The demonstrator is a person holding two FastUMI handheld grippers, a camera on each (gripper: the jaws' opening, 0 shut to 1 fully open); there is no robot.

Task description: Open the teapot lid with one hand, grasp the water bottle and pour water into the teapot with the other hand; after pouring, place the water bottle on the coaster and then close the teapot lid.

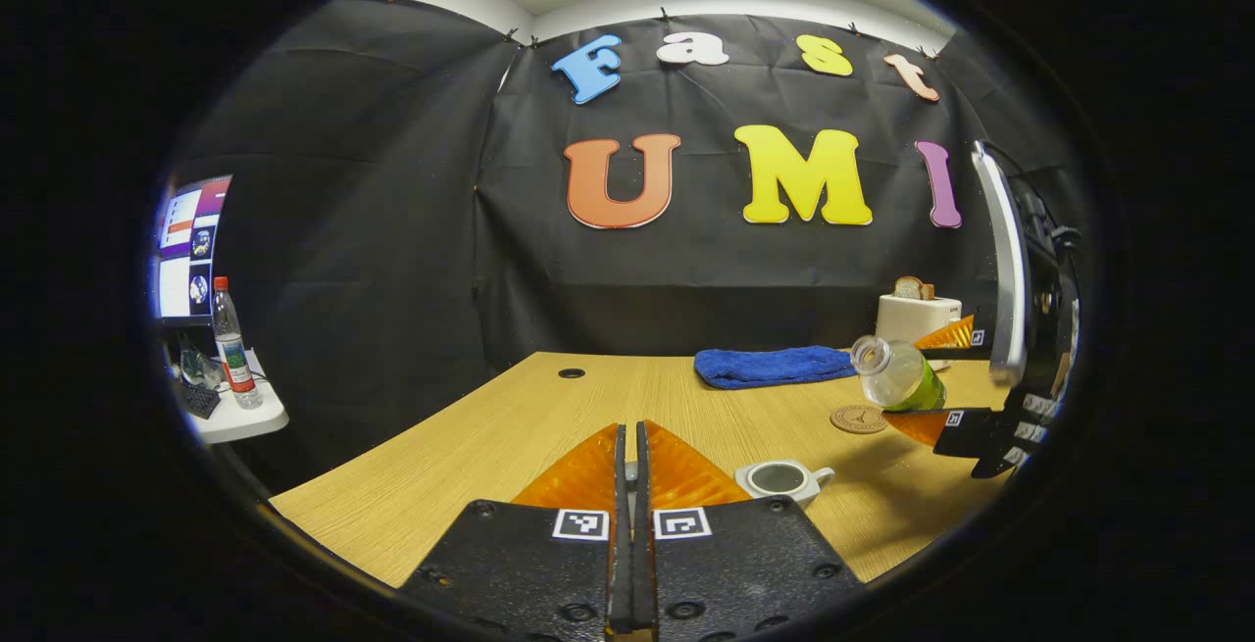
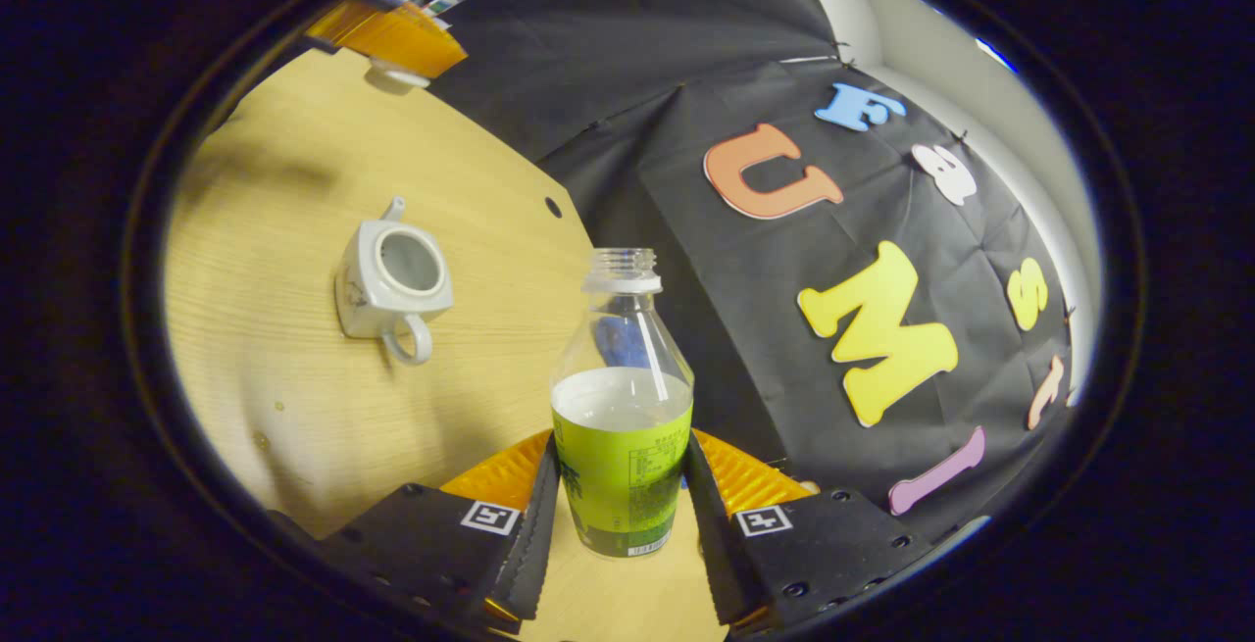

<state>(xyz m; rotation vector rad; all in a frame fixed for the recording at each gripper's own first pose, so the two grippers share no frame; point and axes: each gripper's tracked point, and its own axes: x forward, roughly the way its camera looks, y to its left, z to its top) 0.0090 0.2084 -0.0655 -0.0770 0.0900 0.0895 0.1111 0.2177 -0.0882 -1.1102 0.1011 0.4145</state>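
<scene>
In the right gripper view, the right gripper [image 2: 620, 515] sits at the bottom centre of the frame with its two fingers pressed against either side of the water bottle [image 2: 622, 426], gripping it around the green label near its base. The bottle has no cap; liquid fills it roughly to the top of the label, and above that its body is clear. In this view the wooden table [image 2: 275, 397] fills the left part of the frame, and the white teapot [image 2: 392, 281] sits on it left of centre, its top uncovered so the dark inside shows, its handle toward the lower edge of the frame and its spout toward the upper. In the left gripper view, the left gripper [image 1: 630, 485] is at the bottom centre, its fingers drawn together with hardly any gap; a small pale piece shows in the slit between them, but what it is cannot be told. Just to the right of those fingers stands the teapot [image 1: 781, 480], lid off. Farther right, the bottle [image 1: 894, 374] is tilted with its mouth toward the left, held aloft, and the round coaster [image 1: 859, 419] lies on the table just below and left of it. A blue towel [image 1: 775, 366] lies beyond, near the wall.
</scene>
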